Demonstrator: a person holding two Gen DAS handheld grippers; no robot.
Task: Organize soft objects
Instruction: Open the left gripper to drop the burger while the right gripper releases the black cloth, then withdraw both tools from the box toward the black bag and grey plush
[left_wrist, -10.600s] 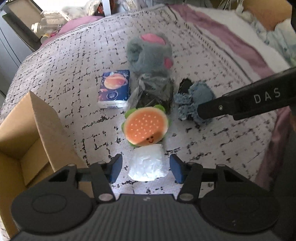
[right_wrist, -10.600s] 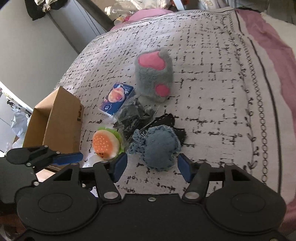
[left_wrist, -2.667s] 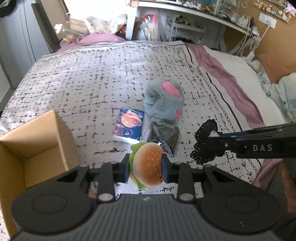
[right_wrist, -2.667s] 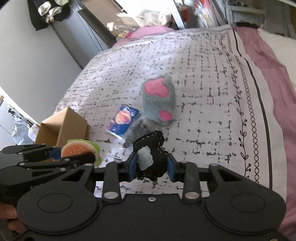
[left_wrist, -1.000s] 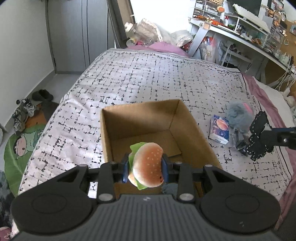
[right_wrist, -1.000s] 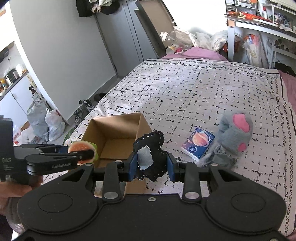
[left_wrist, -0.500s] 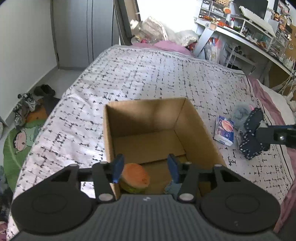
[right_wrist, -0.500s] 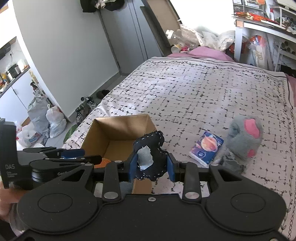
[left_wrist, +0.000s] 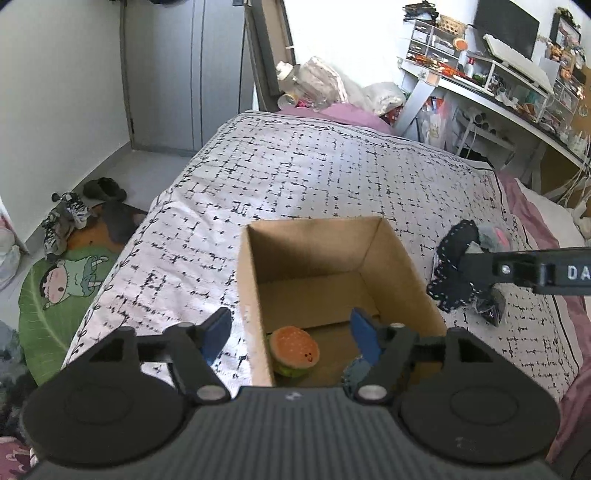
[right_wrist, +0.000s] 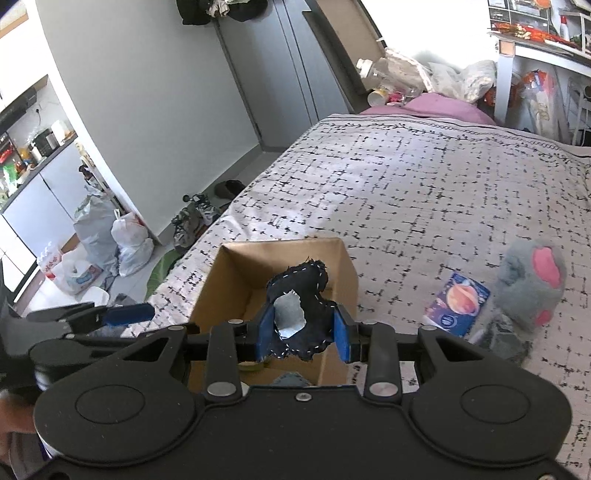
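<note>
Opening over the cardboard box (left_wrist: 388, 254), my left gripper (left_wrist: 291, 328) leaves the burger plush (left_wrist: 293, 349) inside, while my right gripper (right_wrist: 303, 328) pinches the dark cloth piece (right_wrist: 299, 314) for boxing.

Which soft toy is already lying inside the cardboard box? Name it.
The burger plush, orange bun with a smiley face, on the floor of the cardboard box. The dark stitched toy is gripped in the right claw; the grey-and-pink plush lies on the bedspread.
</note>
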